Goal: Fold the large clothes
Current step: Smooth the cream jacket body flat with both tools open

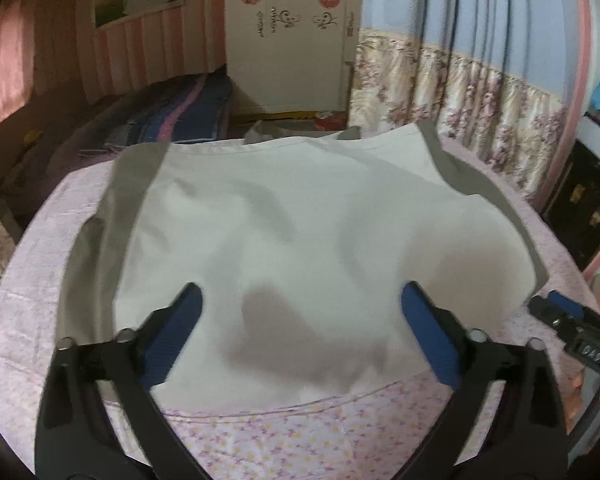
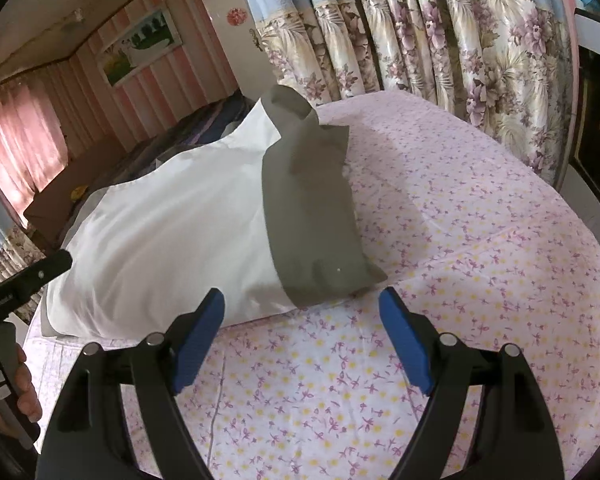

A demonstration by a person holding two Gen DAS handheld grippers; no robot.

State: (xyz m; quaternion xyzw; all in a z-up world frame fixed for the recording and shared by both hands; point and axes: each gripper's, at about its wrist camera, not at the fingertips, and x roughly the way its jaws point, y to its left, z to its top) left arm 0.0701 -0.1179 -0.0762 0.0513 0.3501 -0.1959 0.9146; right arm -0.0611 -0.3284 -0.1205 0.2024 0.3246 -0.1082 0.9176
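Garment (image 1: 292, 220) flat on bed — left gripper (image 1: 302, 300), right gripper (image 2: 302, 304) wide, empty.

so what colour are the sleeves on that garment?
Grey sleeves on a white garment; clearest in the right wrist view.

The garment (image 1: 284, 216) is smooth, matt white cloth with matt grey cloth panels along its sides. The bedsheet (image 2: 480, 240) under it is thin printed cotton-like cloth, lightly creased. The left gripper (image 1: 302, 300) and right gripper (image 2: 302, 300) have matt black plastic arms, ribbed blue pads (image 2: 404, 344) and shiny metal bolts. The curtains (image 2: 460, 40) look glossy, satin-like.
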